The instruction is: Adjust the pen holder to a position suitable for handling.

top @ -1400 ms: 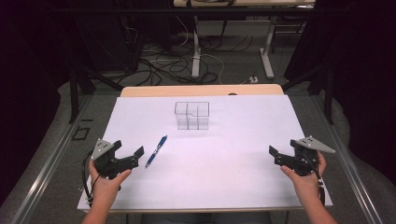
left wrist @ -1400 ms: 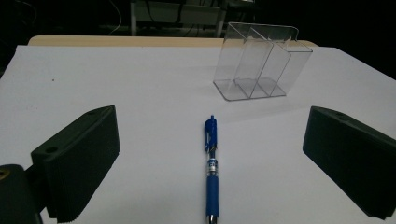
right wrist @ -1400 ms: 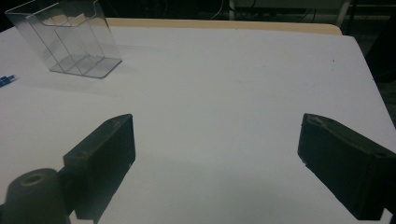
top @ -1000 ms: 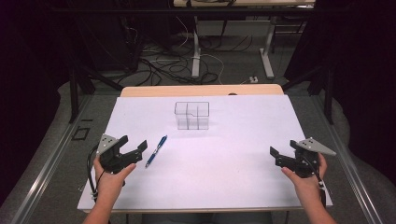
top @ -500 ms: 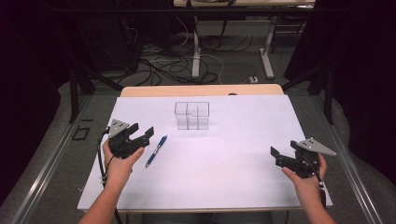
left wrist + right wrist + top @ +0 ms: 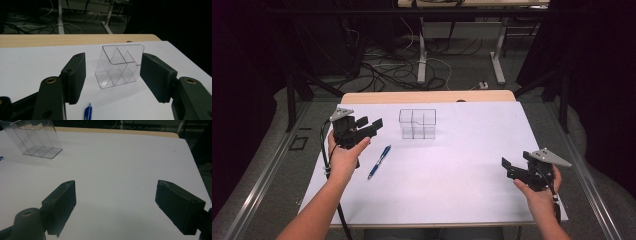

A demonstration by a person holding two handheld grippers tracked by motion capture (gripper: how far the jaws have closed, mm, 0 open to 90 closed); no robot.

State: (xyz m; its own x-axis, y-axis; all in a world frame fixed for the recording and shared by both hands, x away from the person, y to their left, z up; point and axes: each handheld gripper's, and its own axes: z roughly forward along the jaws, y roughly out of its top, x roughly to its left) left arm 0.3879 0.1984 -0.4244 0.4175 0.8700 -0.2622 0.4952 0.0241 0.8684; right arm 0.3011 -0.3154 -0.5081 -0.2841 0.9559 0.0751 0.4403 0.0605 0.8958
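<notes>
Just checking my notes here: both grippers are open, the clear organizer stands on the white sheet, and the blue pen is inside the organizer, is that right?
Not quite. The pen is not inside the organizer; the high view shows it lying on the sheet beside it, nearer the left gripper. The rest holds: both grippers are open, the right gripper too.

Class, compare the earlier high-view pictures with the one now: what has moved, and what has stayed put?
The left gripper has travelled from the near left edge forward towards the clear organizer, jaws open, holding nothing. The right gripper, the blue pen and the organizer stayed where they were.
</notes>
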